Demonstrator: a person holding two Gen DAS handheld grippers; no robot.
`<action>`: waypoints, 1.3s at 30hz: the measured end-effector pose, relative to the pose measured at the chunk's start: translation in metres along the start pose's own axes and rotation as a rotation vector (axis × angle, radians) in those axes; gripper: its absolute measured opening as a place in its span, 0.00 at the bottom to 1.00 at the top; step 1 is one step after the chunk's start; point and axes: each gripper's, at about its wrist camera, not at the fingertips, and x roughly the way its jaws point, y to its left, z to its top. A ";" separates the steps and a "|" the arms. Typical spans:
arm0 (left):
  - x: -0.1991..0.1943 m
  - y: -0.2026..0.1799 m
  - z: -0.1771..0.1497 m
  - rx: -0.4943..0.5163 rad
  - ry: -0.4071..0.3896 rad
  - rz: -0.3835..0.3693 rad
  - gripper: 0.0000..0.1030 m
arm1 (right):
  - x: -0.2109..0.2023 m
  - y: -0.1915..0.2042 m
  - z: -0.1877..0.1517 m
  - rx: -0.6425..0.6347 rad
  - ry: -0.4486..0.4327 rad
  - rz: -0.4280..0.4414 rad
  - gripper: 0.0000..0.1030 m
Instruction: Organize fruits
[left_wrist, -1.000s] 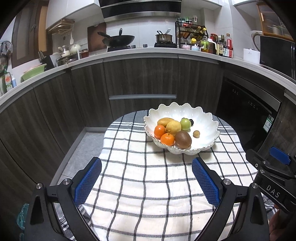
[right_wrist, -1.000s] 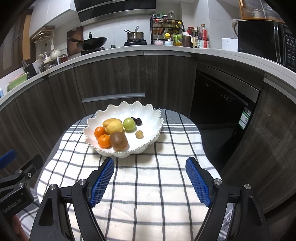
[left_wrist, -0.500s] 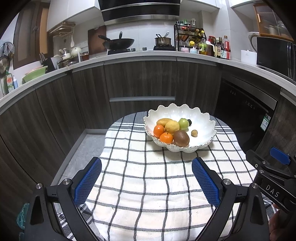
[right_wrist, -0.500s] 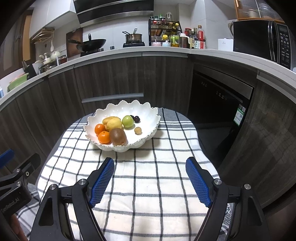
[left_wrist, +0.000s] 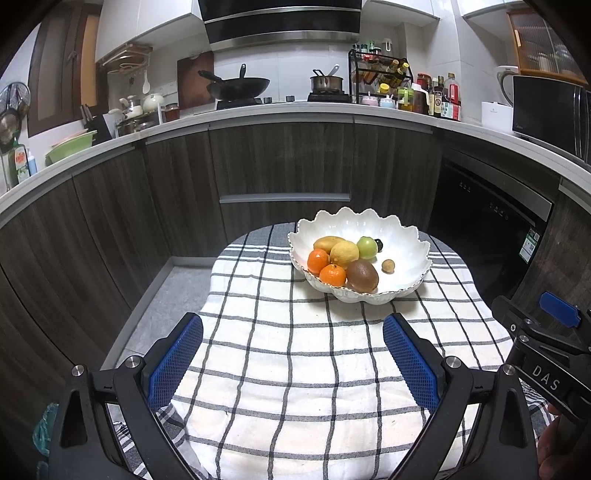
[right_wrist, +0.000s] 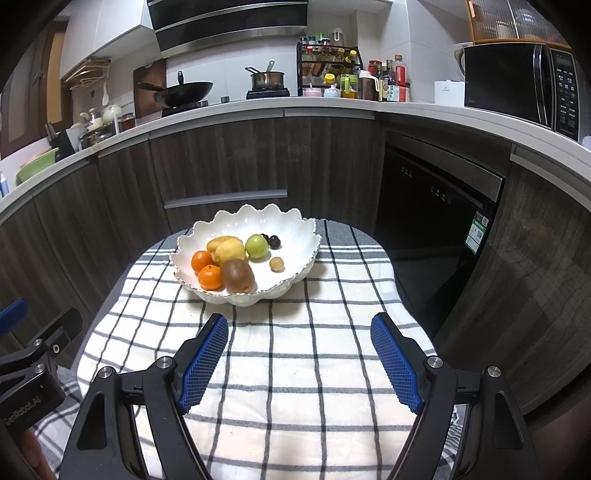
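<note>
A white scalloped bowl (left_wrist: 406, 236) (right_wrist: 295, 229) stands at the far end of a table covered by a checked cloth (left_wrist: 295, 369) (right_wrist: 295, 369). In it lie two oranges (left_wrist: 332, 275) (right_wrist: 210, 277), a kiwi (left_wrist: 362, 275) (right_wrist: 238, 275), a lemon (left_wrist: 344, 253) (right_wrist: 229, 251), a green fruit (left_wrist: 366, 247) (right_wrist: 257, 246), a small brown fruit (left_wrist: 388, 266) (right_wrist: 276, 264) and dark grapes (right_wrist: 273, 240). My left gripper (left_wrist: 293, 356) and right gripper (right_wrist: 300, 356) are both open and empty, held above the near cloth, well short of the bowl.
Dark wood kitchen cabinets (left_wrist: 280, 162) curve behind the table, with a dishwasher (right_wrist: 436, 206) to the right. The counter carries a wok (left_wrist: 238, 86), a pot (left_wrist: 325, 83), a spice rack (left_wrist: 380, 77) and a microwave (right_wrist: 517, 88). Grey floor (left_wrist: 166, 295) lies left of the table.
Both grippers have drawn back and risen from the bowl, which now looks smaller and farther. Both stay open and empty. The fruit has not moved.
</note>
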 end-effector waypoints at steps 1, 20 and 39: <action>-0.001 0.000 0.000 0.000 -0.001 0.001 0.96 | 0.000 0.000 0.000 0.000 0.000 0.001 0.78; -0.001 0.001 0.000 -0.002 0.000 0.000 0.96 | 0.000 0.000 0.000 0.000 0.000 0.002 0.78; 0.004 0.001 0.001 -0.001 0.028 -0.019 0.96 | 0.001 0.000 0.000 0.001 0.007 0.003 0.78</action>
